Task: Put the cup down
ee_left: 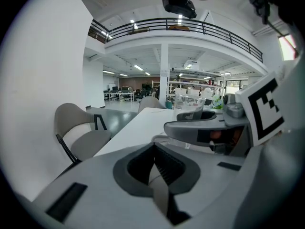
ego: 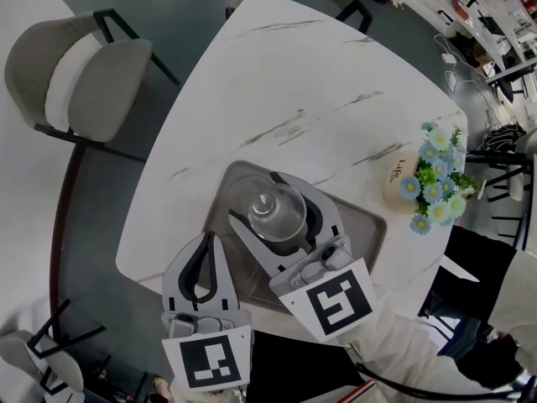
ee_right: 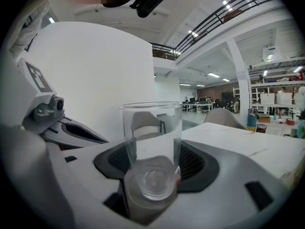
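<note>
Cup point(ee_right: 151, 147): clear glass, empty, upright, rim up. Clamped low on the wall, near the base, between the pads of the right hand-held gripper point(ego: 262, 204), with jaws spread wide to fit the glass and pressing on both sides. Positioned over the grey tray point(ego: 369, 235), toward its left half in the head view. Contact between cup base and tray: not determinable from any view; judged just clear or barely touching.

Left hand-held gripper point(ego: 204, 248): jaws brought together, nothing between them. Parked just beside the right one at the near edge of the surface point(ego: 294, 82). Not engaged with the cup.

Tray seated on the white marbled surface, near its front edge. Vase of blue flowers point(ego: 432, 183) well apart to the right; grey chair point(ego: 80, 78) beyond the surface on the left. No obstruction near the cup.

Current step, as judged: set-down phase, cup not yet released.

Next move, as judged: lower straight down to full base contact with the tray, keeping the cup vertical. Then widen the jaws evenly, only enough to free the wall. Withdraw backward along the jaw line, without lifting or twisting, to avoid dragging or tipping the smooth glass.
</note>
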Tool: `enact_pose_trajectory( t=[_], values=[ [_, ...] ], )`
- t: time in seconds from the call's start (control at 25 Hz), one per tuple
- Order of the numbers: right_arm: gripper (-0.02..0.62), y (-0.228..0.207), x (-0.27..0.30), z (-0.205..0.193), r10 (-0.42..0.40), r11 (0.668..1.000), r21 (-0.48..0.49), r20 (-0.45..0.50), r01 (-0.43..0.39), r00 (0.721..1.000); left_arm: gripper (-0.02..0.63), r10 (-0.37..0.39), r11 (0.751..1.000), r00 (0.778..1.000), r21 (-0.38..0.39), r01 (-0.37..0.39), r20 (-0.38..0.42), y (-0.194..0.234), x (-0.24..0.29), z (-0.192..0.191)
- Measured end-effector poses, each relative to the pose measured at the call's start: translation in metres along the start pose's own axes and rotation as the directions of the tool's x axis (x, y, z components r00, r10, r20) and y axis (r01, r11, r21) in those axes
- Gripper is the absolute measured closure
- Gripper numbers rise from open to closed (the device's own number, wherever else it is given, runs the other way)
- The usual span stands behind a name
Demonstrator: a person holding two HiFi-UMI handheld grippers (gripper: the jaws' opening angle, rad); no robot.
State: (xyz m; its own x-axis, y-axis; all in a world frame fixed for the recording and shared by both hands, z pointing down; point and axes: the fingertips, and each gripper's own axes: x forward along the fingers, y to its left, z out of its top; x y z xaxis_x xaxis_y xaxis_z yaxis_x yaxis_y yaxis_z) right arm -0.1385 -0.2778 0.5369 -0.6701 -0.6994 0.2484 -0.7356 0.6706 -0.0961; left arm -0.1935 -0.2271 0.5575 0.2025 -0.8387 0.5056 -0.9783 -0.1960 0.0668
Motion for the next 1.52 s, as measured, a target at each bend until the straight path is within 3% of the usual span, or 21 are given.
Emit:
enact_pose_trajectory(
  t=[1.52],
  values=[
    [0.314, 0.007, 0.015, -0.015, 0.012, 0.999, 0.031, -0.009, -0.011, 1.0, 0.597, -0.017, 0.999, 0.999, -0.038, 0.016, -0.029, 0.002, 0.008, -0.019]
  ],
)
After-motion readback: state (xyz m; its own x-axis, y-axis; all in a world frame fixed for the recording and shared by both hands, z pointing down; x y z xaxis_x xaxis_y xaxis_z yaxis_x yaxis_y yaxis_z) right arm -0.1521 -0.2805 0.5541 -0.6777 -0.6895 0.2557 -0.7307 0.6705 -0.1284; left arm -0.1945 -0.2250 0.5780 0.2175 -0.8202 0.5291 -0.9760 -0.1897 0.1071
